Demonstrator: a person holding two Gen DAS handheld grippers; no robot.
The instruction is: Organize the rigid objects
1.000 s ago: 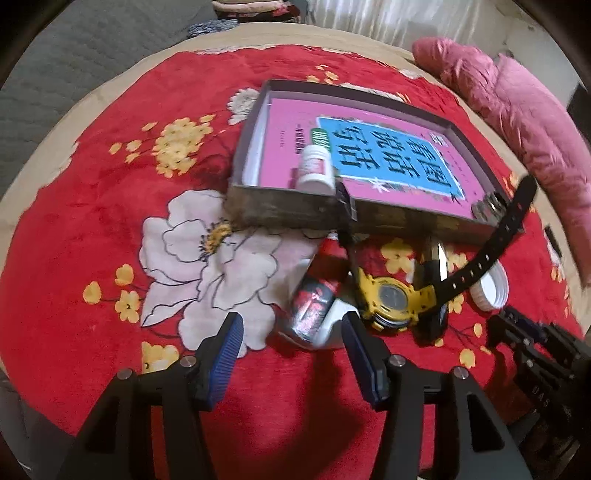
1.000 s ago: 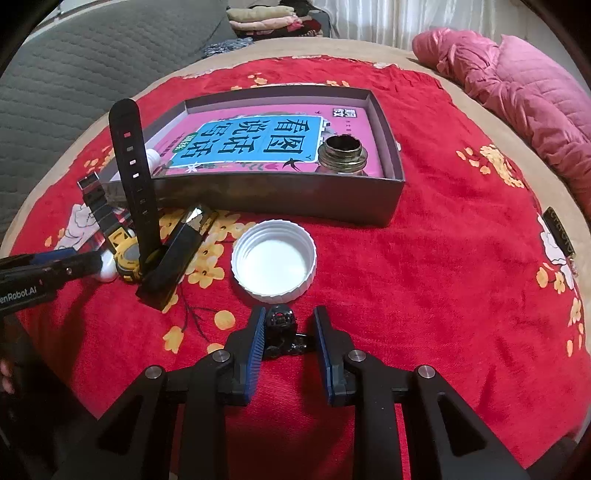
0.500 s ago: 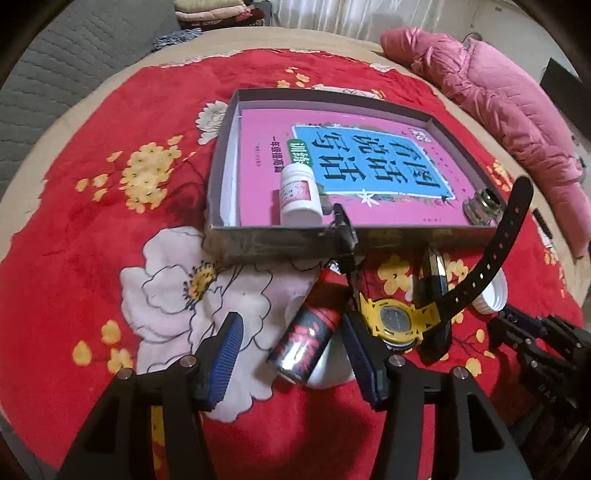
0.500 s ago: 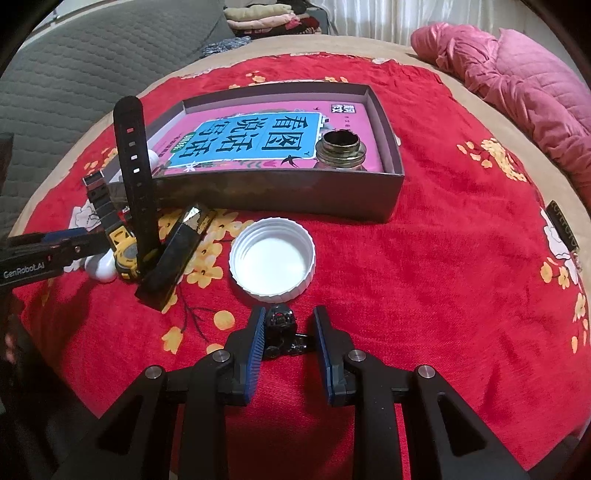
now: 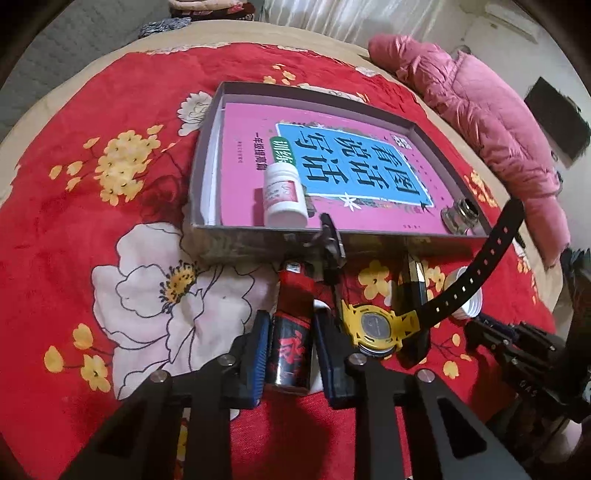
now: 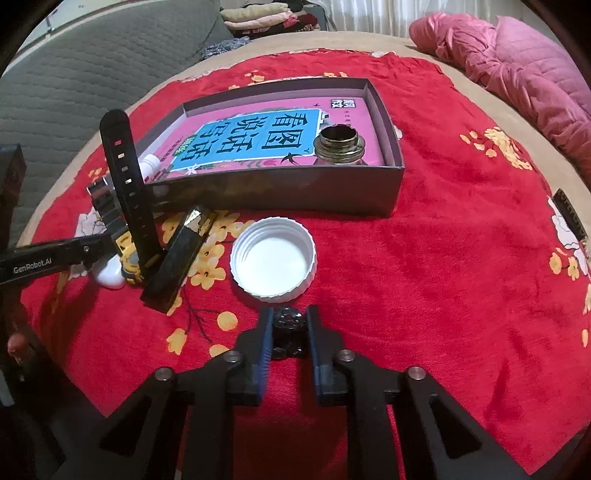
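Observation:
My left gripper is shut on a red-and-black can lying on the red blanket just before the grey box. A yellow watch with a black strap lies right of it, beside a black lighter. My right gripper is shut on a small black object on the blanket, just behind a white lid. The box holds a pink book, a white pill bottle and a brass-topped jar.
A pink quilted jacket lies beyond the box at the right. A grey sofa stands at the left in the right wrist view. A dark tag lies at the blanket's right edge. Folded clothes lie far back.
My left gripper has moved forward and closed on the red-and-black can, which now lies in line with the fingers. My right gripper has stayed shut on the small black object.

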